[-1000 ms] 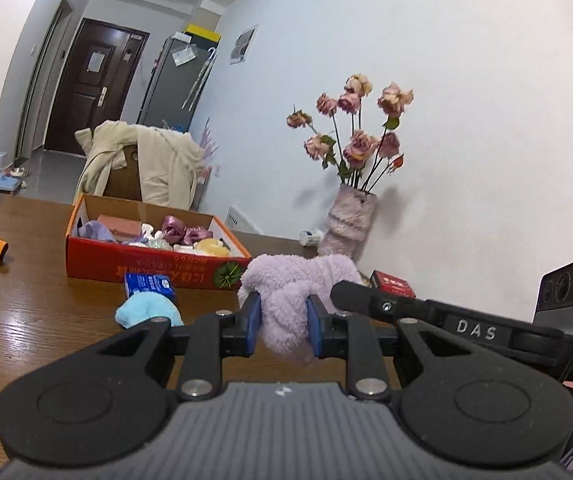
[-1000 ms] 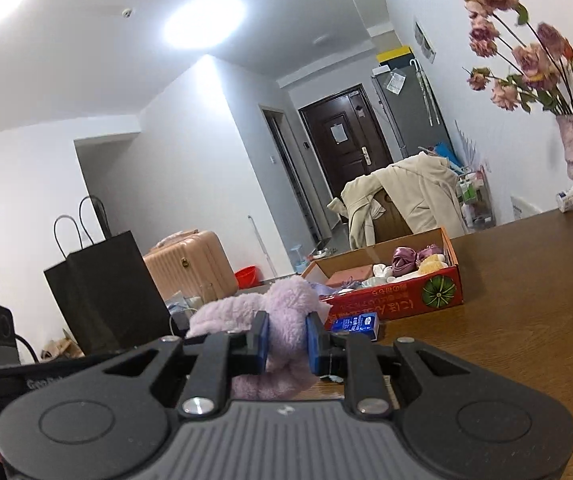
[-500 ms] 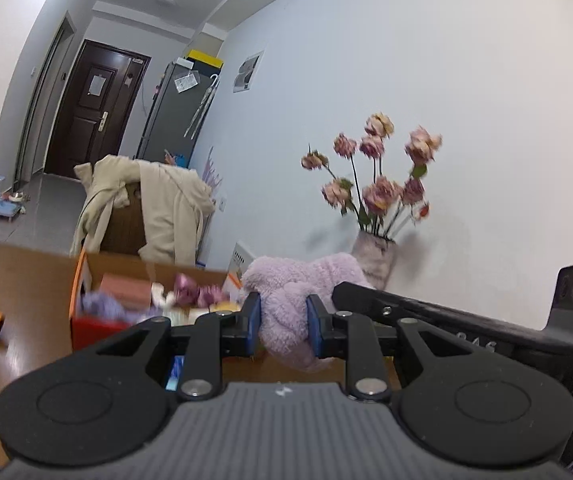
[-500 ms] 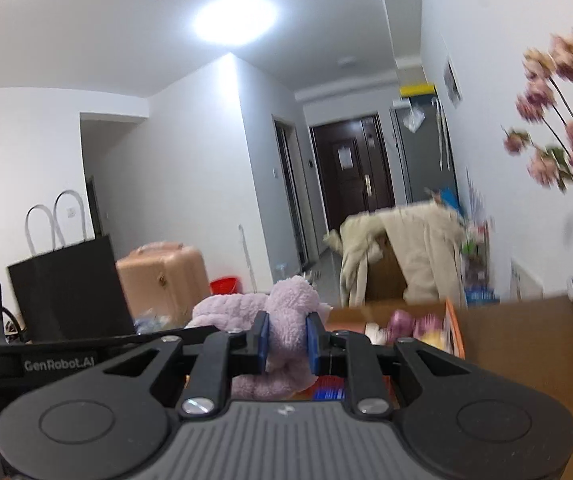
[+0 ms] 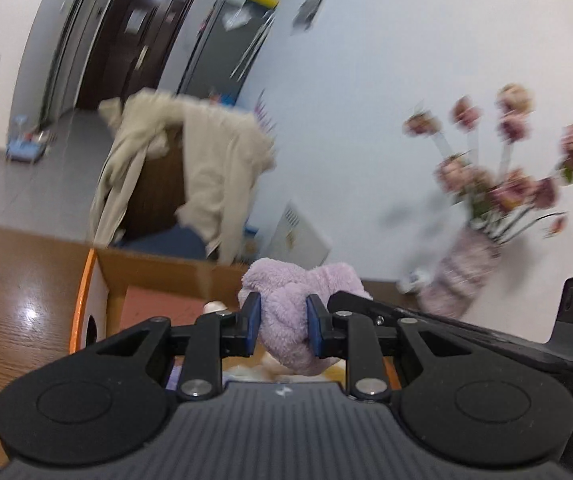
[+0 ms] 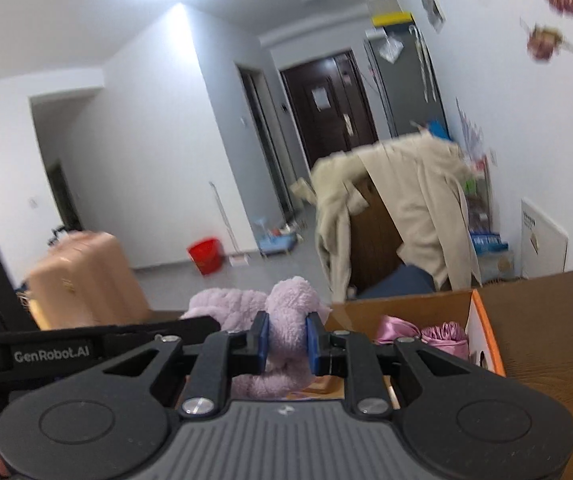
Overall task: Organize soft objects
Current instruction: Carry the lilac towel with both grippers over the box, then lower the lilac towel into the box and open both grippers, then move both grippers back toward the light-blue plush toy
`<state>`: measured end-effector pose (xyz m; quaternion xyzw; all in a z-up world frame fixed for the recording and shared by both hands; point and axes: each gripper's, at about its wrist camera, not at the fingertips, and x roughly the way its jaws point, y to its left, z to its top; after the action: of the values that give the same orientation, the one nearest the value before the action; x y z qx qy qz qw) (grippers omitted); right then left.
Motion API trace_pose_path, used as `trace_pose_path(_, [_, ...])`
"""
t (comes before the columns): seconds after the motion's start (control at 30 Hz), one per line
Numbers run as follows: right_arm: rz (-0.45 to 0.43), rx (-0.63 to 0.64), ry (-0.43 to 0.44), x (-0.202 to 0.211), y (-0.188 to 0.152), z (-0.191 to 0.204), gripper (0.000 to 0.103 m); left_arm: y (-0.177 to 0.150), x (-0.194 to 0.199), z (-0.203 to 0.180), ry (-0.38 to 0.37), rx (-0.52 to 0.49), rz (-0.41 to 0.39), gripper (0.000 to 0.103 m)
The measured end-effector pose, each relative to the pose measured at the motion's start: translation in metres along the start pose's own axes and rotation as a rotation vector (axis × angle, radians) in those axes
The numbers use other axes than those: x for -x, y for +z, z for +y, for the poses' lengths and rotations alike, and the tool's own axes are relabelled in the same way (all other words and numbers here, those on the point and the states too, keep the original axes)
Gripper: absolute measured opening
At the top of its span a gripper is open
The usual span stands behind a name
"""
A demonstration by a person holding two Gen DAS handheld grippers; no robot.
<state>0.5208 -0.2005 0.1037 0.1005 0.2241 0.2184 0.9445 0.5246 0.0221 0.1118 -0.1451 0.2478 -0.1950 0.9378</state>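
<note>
1. While held above the far end of a brown wooden table (image 5: pixel 14 280), carried between two grippers: one lilac plush item (image 5: pixel 290 320), hanging over an open cardboard box (image 6: pixel 406 308) with orange edges. Judged step: transport, with placement into the box not yet done.
2. Inside the box, on the right-hand view: shiny pink fabric pieces (image 6: pixel 426 334) against the near right wall; other contents hidden by the gripper bodies.
3. Left gripper (image 5: pixel 282 326): narrowly parted, blue pads (image 5: pixel 252 320) pressed into the plush on both sides, fabric bulging above and below.
4. Right gripper (image 6: pixel 288 340): likewise nearly closed and clamped on another fold of the same plush, its pads sunk into the pile.
5. Next move, as a judgement: lower both ends together into free space within the box, then release, keeping clear of the box walls and the pink pieces.
6. Background, blurred: beige coat (image 5: pixel 206 160) draped over a chair, vase of dried pink flowers (image 5: pixel 466 268) by the wall.
</note>
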Motion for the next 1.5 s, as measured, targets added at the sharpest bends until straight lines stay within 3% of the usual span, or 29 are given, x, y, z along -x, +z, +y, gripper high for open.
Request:
trace_pose_path(0.1, [0.064, 0.002, -0.059, -0.054, -0.006, -0.02, 0.019, -0.003, -0.051, 0.02, 0.025, 0.033, 0.077, 0.025])
trace_pose_path(0.2, [0.119, 0.113, -0.177, -0.098, -0.02, -0.027, 0.02, -0.012, -0.098, 0.034, 0.094, 0.066, 0.18, 0.025])
trace_pose_path(0.27, [0.221, 0.106, -0.206, -0.121, -0.03, -0.035, 0.019, -0.021, -0.117, 0.036, 0.14, 0.039, 0.225, 0.024])
trace_pose_path(0.37, [0.342, 0.052, -0.16, -0.138, -0.042, -0.051, 0.019, -0.031, -0.124, 0.043, 0.133, 0.063, 0.245, 0.033])
trace_pose_path(0.5, [0.372, 0.129, -0.154, -0.141, -0.043, -0.041, 0.022, -0.029, -0.121, 0.045, 0.173, 0.072, 0.248, 0.044])
trace_pose_path(0.63, [0.354, 0.174, -0.205, -0.132, -0.034, -0.033, 0.041, -0.017, -0.091, 0.033, 0.208, 0.039, 0.211, 0.044])
trace_pose_path(0.73, [0.31, 0.143, -0.179, -0.1, -0.018, -0.03, 0.065, -0.002, -0.055, 0.019, 0.21, -0.004, 0.169, 0.044])
trace_pose_path(0.93, [0.162, 0.174, -0.182, 0.001, 0.019, -0.009, 0.068, 0.014, 0.038, -0.019, 0.316, -0.122, 0.043, 0.053])
trace_pose_path(1.07, [0.058, 0.204, -0.18, 0.083, 0.03, 0.009, 0.073, 0.009, 0.105, -0.044, 0.336, -0.164, -0.028, 0.071])
trace_pose_path(1.13, [0.016, 0.21, -0.169, 0.12, 0.03, 0.014, 0.081, -0.001, 0.137, -0.056, 0.335, -0.18, -0.065, 0.078])
trace_pose_path(1.27, [-0.053, 0.22, -0.151, 0.185, 0.012, 0.024, 0.084, -0.041, 0.193, -0.077, 0.359, -0.207, -0.162, 0.084])
trace_pose_path(1.4, [-0.12, 0.242, -0.135, 0.24, -0.019, 0.038, 0.089, -0.086, 0.233, -0.089, 0.323, -0.226, -0.188, 0.094])
trace_pose_path(1.5, [-0.168, 0.245, -0.113, 0.276, -0.05, 0.045, 0.094, -0.123, 0.258, -0.095, 0.305, -0.263, -0.209, 0.096])
